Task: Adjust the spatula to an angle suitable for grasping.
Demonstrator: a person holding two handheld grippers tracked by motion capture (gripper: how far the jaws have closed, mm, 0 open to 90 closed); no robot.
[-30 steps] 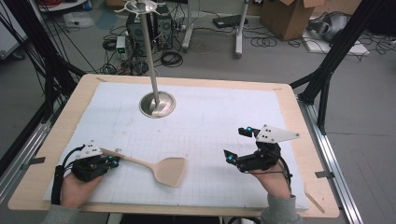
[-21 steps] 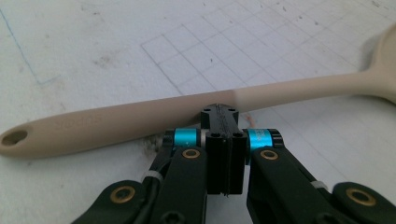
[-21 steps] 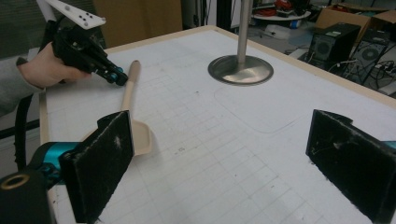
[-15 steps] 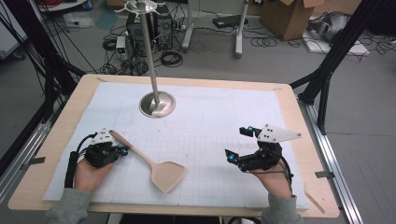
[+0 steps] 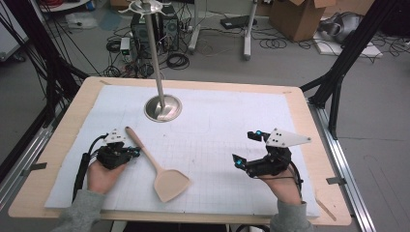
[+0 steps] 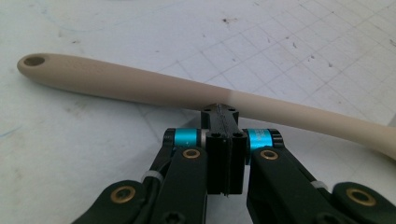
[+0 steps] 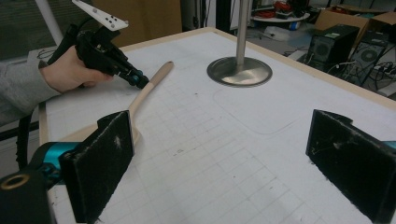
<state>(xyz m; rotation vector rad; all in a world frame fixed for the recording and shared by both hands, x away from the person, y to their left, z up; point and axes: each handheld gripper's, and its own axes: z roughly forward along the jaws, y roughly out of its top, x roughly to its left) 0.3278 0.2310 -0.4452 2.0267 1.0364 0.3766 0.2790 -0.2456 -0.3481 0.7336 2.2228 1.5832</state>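
Note:
A pale wooden spatula [image 5: 145, 154] lies on the white gridded mat [image 5: 217, 125], its blade towards the near edge and its handle end pointing far-left. My left gripper [image 5: 134, 152] is shut, jaws pressed together with nothing between them. Its tip [image 6: 220, 109] touches the side of the spatula handle [image 6: 140, 86] around mid-length. My right gripper [image 5: 245, 147] rests at the right of the mat, open and empty. Past its black pads [image 7: 98, 163] I see the spatula [image 7: 149, 86] and the left gripper [image 7: 137, 80] against the handle.
A metal stand with a round base [image 5: 163, 107] and a tall pole [image 5: 153, 48] rises at the far middle of the mat. The wooden table edge [image 5: 58, 140] frames the mat. Cables, boxes and black frame legs surround the table on the floor.
My left hand moved away from the near edge and to the right. The spatula turned with it: its handle end swung farther away while the blade stayed near the front. The right gripper kept still.

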